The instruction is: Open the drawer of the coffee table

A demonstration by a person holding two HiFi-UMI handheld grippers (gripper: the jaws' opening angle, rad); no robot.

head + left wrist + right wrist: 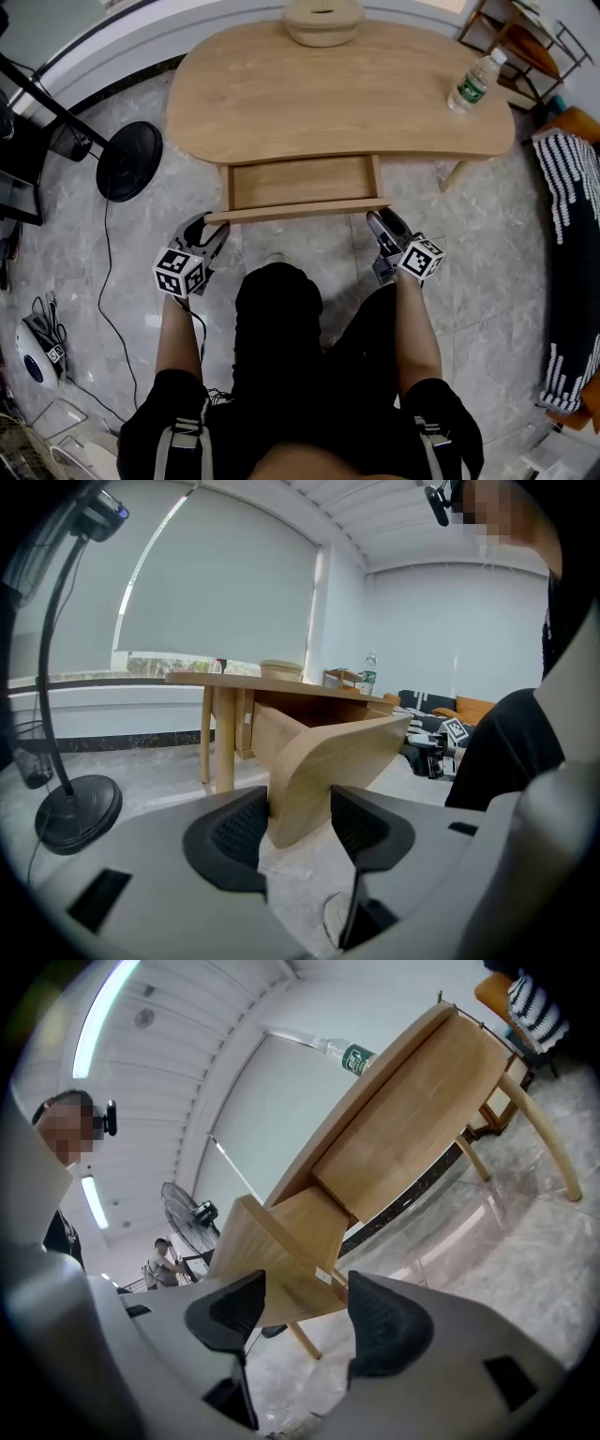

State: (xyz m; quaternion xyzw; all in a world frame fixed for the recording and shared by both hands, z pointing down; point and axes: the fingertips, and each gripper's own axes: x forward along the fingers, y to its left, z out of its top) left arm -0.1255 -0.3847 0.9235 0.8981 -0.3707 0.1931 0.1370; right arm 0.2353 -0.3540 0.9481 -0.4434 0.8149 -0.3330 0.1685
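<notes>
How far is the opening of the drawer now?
Done: the light wooden drawer already stands pulled out of the rounded wooden coffee table. In hand: the left tongs are opening around one end of its front panel; the right tongs stand open around the other end. Left: perhaps only drawing both tongs away.

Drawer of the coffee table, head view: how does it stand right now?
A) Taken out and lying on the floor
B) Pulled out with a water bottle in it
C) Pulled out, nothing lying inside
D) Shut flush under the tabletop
C: the drawer sticks out from under the coffee table toward the person with its bare wooden bottom showing, and the water bottle stands on the tabletop.
</notes>
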